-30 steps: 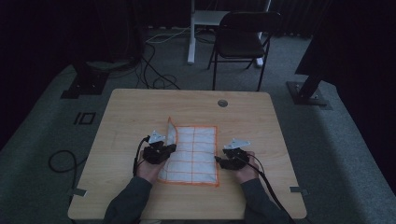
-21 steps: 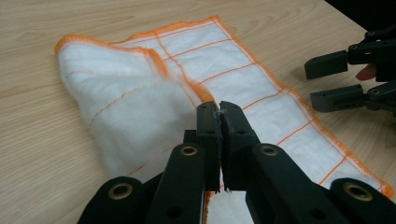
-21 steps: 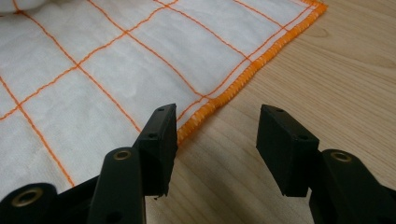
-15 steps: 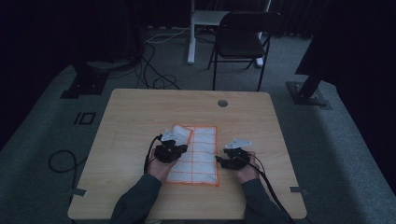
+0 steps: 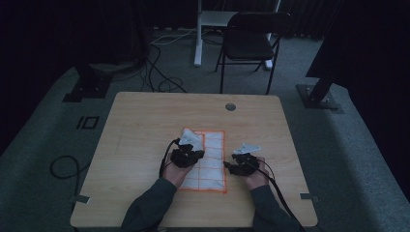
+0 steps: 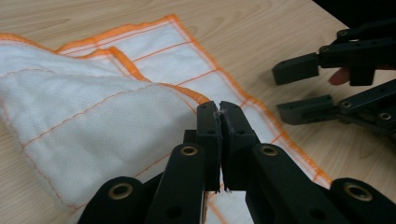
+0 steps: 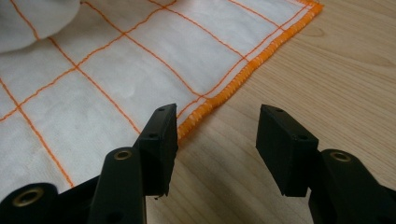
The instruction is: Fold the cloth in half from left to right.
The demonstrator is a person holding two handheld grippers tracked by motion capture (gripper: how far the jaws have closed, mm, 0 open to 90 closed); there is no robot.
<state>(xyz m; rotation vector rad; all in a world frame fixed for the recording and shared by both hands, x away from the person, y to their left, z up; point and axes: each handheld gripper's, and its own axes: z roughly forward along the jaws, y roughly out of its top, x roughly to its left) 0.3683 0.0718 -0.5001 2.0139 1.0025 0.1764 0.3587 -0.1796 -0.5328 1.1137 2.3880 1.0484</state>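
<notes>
Dim room, dark carpet, a folding chair (image 5: 254, 41) at the top of the high view, and centre frame the pale wooden table (image 5: 145, 121). On it lies the white cloth with an orange grid and orange hem (image 5: 210, 164), just below the middle. The left gripper (image 5: 187, 155) is clamped tight on a fold of that cloth; in the left gripper view the fabric billows leftward from the pinched jaws. The right gripper (image 7: 217, 140) rests with jaws wide apart and nothing between them, straddling the hem at the cloth's right edge. My read: a fold is under way. To land it cleanly, carry the lifted edge low across, line hem on hem, and let the right one pin the cloth flat.
</notes>
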